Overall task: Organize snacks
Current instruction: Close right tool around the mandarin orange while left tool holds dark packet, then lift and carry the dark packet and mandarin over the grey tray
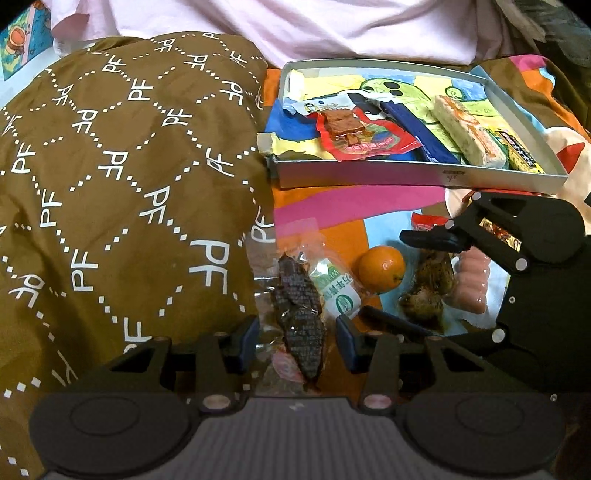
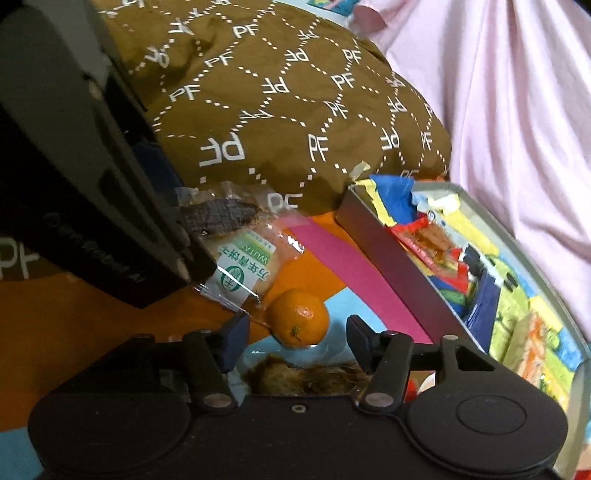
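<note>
In the left wrist view my left gripper [image 1: 297, 341] is open, its blue pads either side of a dark dried-meat packet [image 1: 299, 325] in clear wrap. Beside it lie a green-and-white biscuit packet [image 1: 334, 291], an orange [image 1: 380, 267], a brown meat packet [image 1: 428, 286] and pink sausages [image 1: 472, 284]. My right gripper [image 2: 297, 341] is open too, low over the brown meat packet [image 2: 306, 376], with the orange [image 2: 299, 321] just beyond its tips. The grey box [image 1: 406, 175] behind holds a red packet [image 1: 354, 129], a blue packet [image 1: 428, 136] and a white-orange bar [image 1: 469, 129].
A brown quilt printed "PF" [image 1: 129, 177] bulges on the left, close against the dark packet. Pink cloth [image 1: 332, 26] lies behind the box. Everything rests on a colourful bedsheet [image 1: 332, 210]. The left gripper's body [image 2: 92, 192] fills the left of the right wrist view.
</note>
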Motion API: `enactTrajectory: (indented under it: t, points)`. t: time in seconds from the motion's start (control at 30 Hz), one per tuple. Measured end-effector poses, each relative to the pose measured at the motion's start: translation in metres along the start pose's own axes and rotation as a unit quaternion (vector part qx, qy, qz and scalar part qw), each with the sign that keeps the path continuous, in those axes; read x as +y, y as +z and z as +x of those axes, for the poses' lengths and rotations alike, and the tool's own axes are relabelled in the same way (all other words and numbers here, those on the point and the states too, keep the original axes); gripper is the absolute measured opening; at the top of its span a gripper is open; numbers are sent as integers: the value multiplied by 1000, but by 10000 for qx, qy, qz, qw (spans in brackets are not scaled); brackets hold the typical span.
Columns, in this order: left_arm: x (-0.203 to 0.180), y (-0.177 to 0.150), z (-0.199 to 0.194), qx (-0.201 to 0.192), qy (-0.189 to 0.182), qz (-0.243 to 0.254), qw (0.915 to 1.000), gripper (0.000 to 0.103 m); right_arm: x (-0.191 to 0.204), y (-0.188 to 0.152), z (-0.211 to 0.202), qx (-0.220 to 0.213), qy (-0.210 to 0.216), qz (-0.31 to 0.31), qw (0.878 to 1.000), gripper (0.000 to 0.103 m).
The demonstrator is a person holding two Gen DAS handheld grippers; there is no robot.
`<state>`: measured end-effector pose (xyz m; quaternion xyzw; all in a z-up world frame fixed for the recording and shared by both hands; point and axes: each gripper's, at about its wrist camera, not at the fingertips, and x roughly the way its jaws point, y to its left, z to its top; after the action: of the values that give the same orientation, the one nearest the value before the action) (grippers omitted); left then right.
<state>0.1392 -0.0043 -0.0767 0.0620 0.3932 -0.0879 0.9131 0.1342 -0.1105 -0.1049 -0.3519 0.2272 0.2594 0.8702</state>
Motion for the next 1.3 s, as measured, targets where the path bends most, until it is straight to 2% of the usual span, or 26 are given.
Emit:
enactTrajectory:
  t: [0.1, 0.23, 0.5, 0.6, 0.73, 0.93, 1.3]
  points:
    - [0, 0, 0, -6, 4, 7, 10000, 48, -1, 0, 1, 17, 38, 91, 9999, 45]
    - [0, 0, 0, -16, -10, -9, 10000, 48, 0, 0, 0, -2, -41, 89, 10000, 36]
    - [1, 0, -1, -18, -30, -95, 9999, 48, 0, 0, -1, -27, -114, 81, 9999, 36]
    - [2, 0, -1, -18, -39, -135, 9999, 48, 1, -1, 0, -28, -180, 4, 9998, 40]
    - [2, 0, 0, -31, -37, -151, 9999, 48, 0, -1, 1, -42, -184, 26, 9998, 40]
    - [3, 0, -2, -58, -73, -197, 9998, 48, 2, -1, -2, -54, -192, 8, 9998, 35]
    - [5, 4, -16, -108, -205, -459, 9987, 48, 6, 1, -34, 35, -542, -2, 9985, 35]
